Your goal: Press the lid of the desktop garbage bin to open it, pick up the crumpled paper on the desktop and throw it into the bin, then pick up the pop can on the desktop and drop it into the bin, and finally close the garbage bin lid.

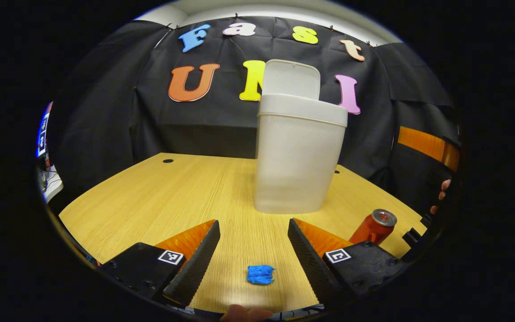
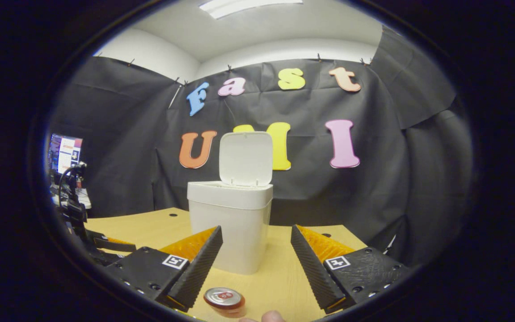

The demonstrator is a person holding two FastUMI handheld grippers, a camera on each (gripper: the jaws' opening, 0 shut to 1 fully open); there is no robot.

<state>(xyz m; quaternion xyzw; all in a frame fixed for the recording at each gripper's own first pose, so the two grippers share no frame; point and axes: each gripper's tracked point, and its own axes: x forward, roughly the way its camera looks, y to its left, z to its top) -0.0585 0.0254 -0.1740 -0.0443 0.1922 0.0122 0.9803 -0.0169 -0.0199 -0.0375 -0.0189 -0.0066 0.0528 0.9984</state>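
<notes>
Left gripper (image 1: pixel 254 250): in the left gripper view the jaws stand wide apart and hold nothing. The crumpled blue paper (image 1: pixel 261 274) lies on the table (image 1: pixel 159 201) between the two fingers, close to the near edge, touching neither. This alignment suits a straight descent and closure on the paper, which appears to be the step in hand. The desktop garbage bin (image 1: pixel 300 156) stands upright toward the middle of the table, nearer the far edge, with its lid (image 1: pixel 291 79) raised; the opening step therefore looks complete. The red pop can (image 1: pixel 374 227) stands near the right edge, well apart from the paper. Fingertips of a hand (image 1: pixel 441 196) show beyond that edge.

Right gripper (image 2: pixel 256 264): in the right gripper view the jaws are likewise wide apart and empty. The pop can (image 2: pixel 225 300) stands at the near edge, just ahead of the fingers and toward the left finger, so this gripper seems staged for the later can pick. The bin (image 2: pixel 230 223) stands beyond the can, its lid (image 2: pixel 246 158) up. The left gripper (image 2: pixel 105 243) shows at the left edge.
</notes>
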